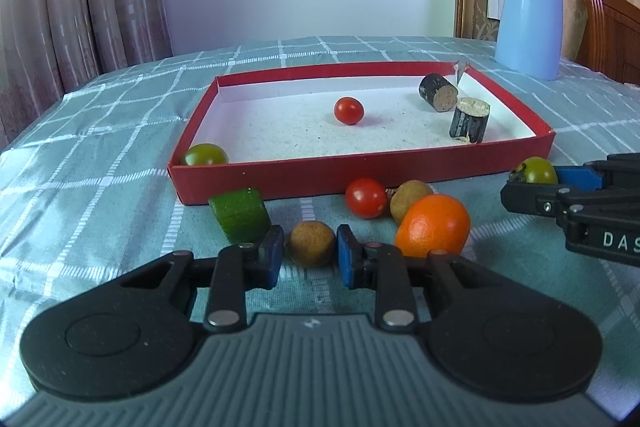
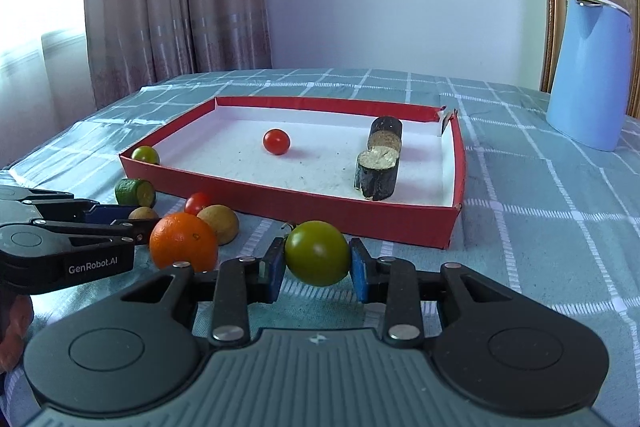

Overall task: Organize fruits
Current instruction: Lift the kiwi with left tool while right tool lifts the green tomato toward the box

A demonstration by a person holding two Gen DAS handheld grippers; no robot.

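Observation:
A red box (image 1: 280, 183) (image 2: 360, 217) with a white floor holds a red tomato (image 1: 349, 110) (image 2: 276, 141), a green tomato (image 1: 205, 155) (image 2: 145, 155) in its near left corner and two dark cut cylinders (image 1: 469, 122) (image 2: 378, 173). My left gripper (image 1: 311, 253) (image 2: 120, 223) has its blue pads on either side of a brown longan (image 1: 312, 243) on the cloth. My right gripper (image 2: 318, 263) (image 1: 532, 183) is shut on a green tomato (image 2: 317, 253) (image 1: 536, 171). An orange (image 1: 434, 225) (image 2: 184, 241), a red tomato (image 1: 366, 197) (image 2: 198, 202), another longan (image 1: 409, 198) (image 2: 220, 223) and a green cucumber piece (image 1: 240, 214) (image 2: 134, 191) lie in front of the box.
A blue kettle (image 1: 530, 19) (image 2: 592, 71) stands at the back right on the checked teal tablecloth (image 1: 100, 155) (image 2: 540, 227). Curtains hang at the left. A wooden chair back (image 1: 612, 35) is at the far right.

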